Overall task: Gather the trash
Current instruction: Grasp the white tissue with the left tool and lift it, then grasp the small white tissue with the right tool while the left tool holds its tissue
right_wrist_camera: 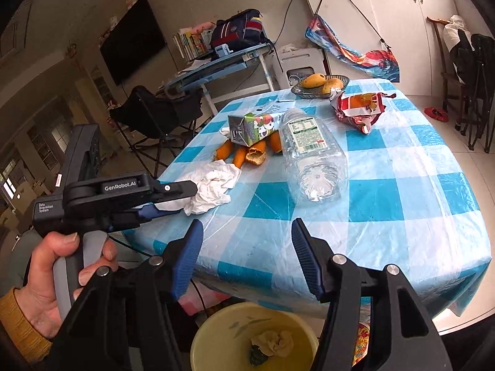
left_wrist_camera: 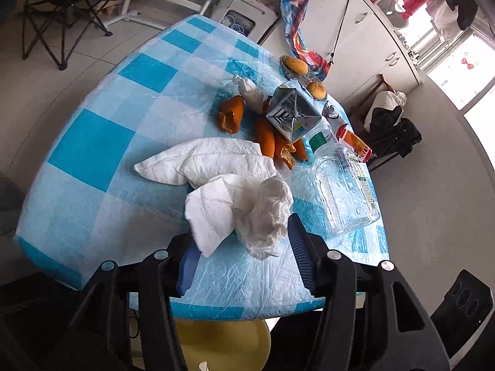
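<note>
In the left wrist view my left gripper [left_wrist_camera: 241, 228] is shut on a crumpled white tissue [left_wrist_camera: 260, 213] that fills the space between its pads, near the front edge of the blue checked table [left_wrist_camera: 92, 154]. A bigger paper towel [left_wrist_camera: 210, 160] lies just behind it. Seen from the right wrist, the same left gripper [right_wrist_camera: 185, 199] holds the tissue [right_wrist_camera: 213, 188] from the side. My right gripper [right_wrist_camera: 247, 247] is open with nothing in it, above the table's near edge. Farther back lie orange peels [right_wrist_camera: 247, 151], a milk carton [right_wrist_camera: 256, 126], a clear plastic bottle [right_wrist_camera: 312, 160] and a red snack wrapper [right_wrist_camera: 359, 108].
A yellow bin [right_wrist_camera: 253, 340] stands on the floor below the table's front edge, with crumpled scraps inside. A glass fruit bowl [right_wrist_camera: 321, 85] sits at the table's far edge. A person's hand [right_wrist_camera: 62, 262] grips the left gripper's handle. Folding chairs and a desk stand behind.
</note>
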The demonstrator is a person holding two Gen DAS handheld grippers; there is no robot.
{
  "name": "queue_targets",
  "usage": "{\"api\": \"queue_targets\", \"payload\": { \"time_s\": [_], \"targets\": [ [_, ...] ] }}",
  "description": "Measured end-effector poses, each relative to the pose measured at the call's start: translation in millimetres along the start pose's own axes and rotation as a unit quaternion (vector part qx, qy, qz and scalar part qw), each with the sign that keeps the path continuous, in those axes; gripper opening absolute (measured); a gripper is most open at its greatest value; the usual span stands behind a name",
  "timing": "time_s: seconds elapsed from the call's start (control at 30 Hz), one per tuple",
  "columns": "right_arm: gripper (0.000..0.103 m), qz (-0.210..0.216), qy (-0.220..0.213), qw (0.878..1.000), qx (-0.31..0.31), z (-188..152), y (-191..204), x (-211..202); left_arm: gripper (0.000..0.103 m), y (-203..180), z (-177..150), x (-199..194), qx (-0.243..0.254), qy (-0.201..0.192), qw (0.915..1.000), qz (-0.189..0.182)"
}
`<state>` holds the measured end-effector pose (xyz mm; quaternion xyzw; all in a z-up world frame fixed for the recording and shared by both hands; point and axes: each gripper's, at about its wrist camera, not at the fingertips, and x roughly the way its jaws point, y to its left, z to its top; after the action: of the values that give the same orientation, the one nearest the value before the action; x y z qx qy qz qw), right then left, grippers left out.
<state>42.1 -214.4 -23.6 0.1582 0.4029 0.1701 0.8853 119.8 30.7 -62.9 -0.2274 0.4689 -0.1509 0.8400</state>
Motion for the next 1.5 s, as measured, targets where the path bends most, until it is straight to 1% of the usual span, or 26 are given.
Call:
{"api": "queue_targets", "payload": {
  "time_s": [0.03,0.1,0.13,0.17,0.3,0.37,0.47,0.5,0.53,0.57,0.6,0.63,0.7,0.8,0.9,0.93,1.03,1.07,1.1,1.17,1.2,1.23,1.3,1.4,1.5],
  "targets": [
    [0.058,0.005,0.007,1.0,-0.007,0,4,4,0.055,3,1,-1,-0.005,-0.001,1.0,-0.005],
    [0.058,0.012,0.017,1.0,-0.017,1,11,12,0.065,8,3,-3,-0.016,-0.006,0.9998,-0.005],
    [0.058,0.015,0.02,0.999,-0.022,3,15,16,0.074,10,6,-4,-0.022,-0.011,0.9997,0.001],
    [0.058,0.018,0.023,0.999,-0.024,5,17,20,0.079,12,8,-4,-0.027,-0.014,0.9995,0.006],
    [0.058,0.038,0.022,0.999,0.005,21,20,42,0.079,20,18,-6,-0.049,-0.032,0.9982,0.016],
    [0.058,0.049,0.022,0.998,0.03,31,17,57,0.08,21,23,-12,-0.047,-0.046,0.9975,0.026],
    [0.058,0.05,0.033,0.997,0.05,37,16,84,0.081,22,32,-19,-0.039,-0.058,0.9965,0.046],
    [0.056,0.054,0.041,0.996,0.057,37,14,92,0.081,22,35,-19,-0.037,-0.06,0.9961,0.052],
    [0.048,0.058,0.049,0.995,0.061,37,13,98,0.081,23,39,-20,-0.033,-0.063,0.9959,0.056],
    [0.043,0.063,0.057,0.995,0.058,36,12,103,0.081,22,42,-19,-0.027,-0.064,0.9957,0.061],
    [0.032,0.066,0.063,0.994,0.052,34,12,105,0.081,19,45,-15,-0.018,-0.063,0.9956,0.068],
    [0.026,0.069,0.066,0.994,0.048,32,11,104,0.081,18,48,-11,-0.008,-0.06,0.9954,0.074],
    [0.021,0.069,0.065,0.995,0.044,30,8,96,0.081,12,53,2,0.016,-0.051,0.9945,0.091],
    [0.019,0.062,0.062,0.995,0.049,25,-1,80,0.081,1,54,21,0.052,-0.036,0.9918,0.111],
    [0.019,0.048,0.06,0.994,0.075,17,-15,63,0.082,-13,46,35,0.097,-0.023,0.9875,0.122],
    [0.019,0.044,0.061,0.994,0.083,14,-19,60,0.084,-17,43,39,0.113,-0.017,0.9853,0.127],
    [0.019,0.04,0.065,0.992,0.101,8,-27,54,0.086,-33,32,48,0.173,-0.014,0.972,0.159],
    [0.019,0.04,0.065,0.992,0.102,7,-27,54,0.082,-38,29,49,0.188,-0.013,0.9684,0.164],
    [0.019,0.04,0.066,0.992,0.101,8,-27,54,0.076,-43,25,49,0.2,-0.015,0.966,0.163],
    [0.019,0.039,0.067,0.993,0.094,8,-24,53,0.041,-52,18,47,0.223,-0.012,0.9622,0.156],
    [0.019,0.038,0.067,0.993,0.091,8,-23,52,0.032,-54,17,45,0.227,-0.007,0.9626,0.148],
    [0.019,0.037,0.068,0.993,0.089,12,-22,55,0.016,-54,16,44,0.224,-0.002,0.9647,0.138],
    [0.019,0.036,0.068,0.993,0.09,12,-21,54,0.013,-51,15,40,0.208,0.003,0.9703,0.123],
    [0.019,0.034,0.064,0.993,0.091,11,-22,49,0.012,-42,10,31,0.178,0.008,0.9787,0.101],
    [0.019,0.034,0.06,0.993,0.091,9,-22,41,0.012,-40,4,15,0.165,-0.001,0.9824,0.088]
  ]
}}
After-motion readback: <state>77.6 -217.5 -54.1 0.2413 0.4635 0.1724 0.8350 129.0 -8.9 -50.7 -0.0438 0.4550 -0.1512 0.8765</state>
